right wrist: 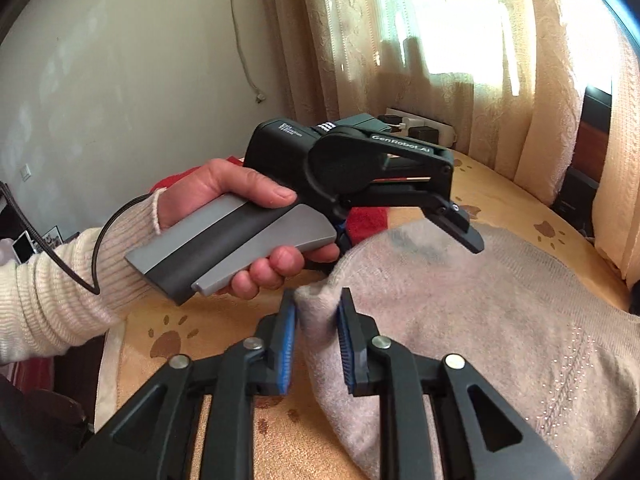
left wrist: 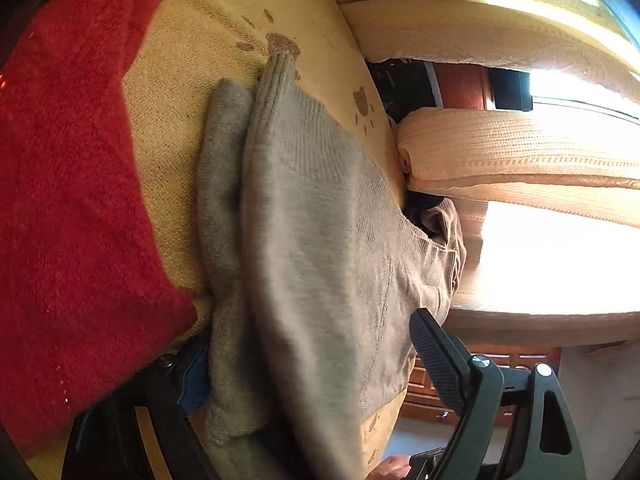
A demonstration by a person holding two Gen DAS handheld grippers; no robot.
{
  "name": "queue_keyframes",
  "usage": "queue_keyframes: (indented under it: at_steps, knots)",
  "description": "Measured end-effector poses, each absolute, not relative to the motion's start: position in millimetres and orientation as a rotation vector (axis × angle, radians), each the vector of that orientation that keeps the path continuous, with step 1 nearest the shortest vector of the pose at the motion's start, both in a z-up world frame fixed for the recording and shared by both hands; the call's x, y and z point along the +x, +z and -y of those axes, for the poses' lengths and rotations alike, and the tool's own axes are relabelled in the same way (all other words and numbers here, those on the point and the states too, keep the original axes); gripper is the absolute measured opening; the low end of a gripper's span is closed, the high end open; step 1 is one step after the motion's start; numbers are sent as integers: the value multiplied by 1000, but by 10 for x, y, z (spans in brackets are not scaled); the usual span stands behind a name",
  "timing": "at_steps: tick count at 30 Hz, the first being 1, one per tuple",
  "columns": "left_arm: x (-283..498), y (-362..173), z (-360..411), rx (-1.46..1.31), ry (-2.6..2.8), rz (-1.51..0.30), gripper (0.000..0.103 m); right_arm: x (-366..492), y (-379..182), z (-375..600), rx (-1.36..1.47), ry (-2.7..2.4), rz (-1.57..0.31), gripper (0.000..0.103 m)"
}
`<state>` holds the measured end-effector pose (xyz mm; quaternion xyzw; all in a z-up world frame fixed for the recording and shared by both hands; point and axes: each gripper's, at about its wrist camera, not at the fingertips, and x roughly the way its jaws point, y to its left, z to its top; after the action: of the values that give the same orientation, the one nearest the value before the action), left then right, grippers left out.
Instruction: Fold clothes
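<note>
Grey knit, a sweater (right wrist: 460, 320), lies across the yellow paw-print bedspread (right wrist: 500, 200), filling the right half of my right wrist view. My right claw (right wrist: 318, 344) is clenched on a bunched fold of it at lower centre. My left claw (right wrist: 452, 228), at mid-frame, hangs spread over the cloth, holding nothing. I judge folding barely begun: one edge gathered, the body still spread flat. A red blanket (left wrist: 72, 200) sits at the left.

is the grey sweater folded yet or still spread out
Partly folded. The grey sweater has a sleeve doubled over its body, and the right gripper pinches a raised fold. The rest lies spread on the yellow bedsheet.
</note>
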<state>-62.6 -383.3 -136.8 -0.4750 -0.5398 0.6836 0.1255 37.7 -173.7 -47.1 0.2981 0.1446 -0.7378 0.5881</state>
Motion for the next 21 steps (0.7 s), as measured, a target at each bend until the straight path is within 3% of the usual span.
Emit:
queue_keyframes:
  at_steps: [1, 2, 4, 7, 10, 17, 21]
  knots:
    - [-629, -1363, 3832, -1382, 1994, 1563, 89, 388, -459, 1679, 682, -1724, -322, 46]
    - [-631, -1362, 3835, -1382, 1993, 1559, 89, 398, -437, 1600, 666, -1739, -303, 68]
    - [-636, -1360, 3846, -1382, 1990, 1556, 85, 410, -385, 1405, 631, -1777, -258, 89]
    - [-635, -1362, 3866, -1376, 1981, 1572, 83, 355, -284, 950, 580, -1876, -167, 90]
    - [-654, -1344, 3856, -1381, 1979, 1564, 83, 194, -174, 415, 583, -2042, -87, 103]
    - [-622, -1328, 3890, -1404, 1971, 1567, 83, -192, 87, -830, 594, -2433, 109, 103]
    - [-474, -1316, 3769, -1441, 2085, 1428, 82, -640, 28, -1307, 688, -2473, 191, 103]
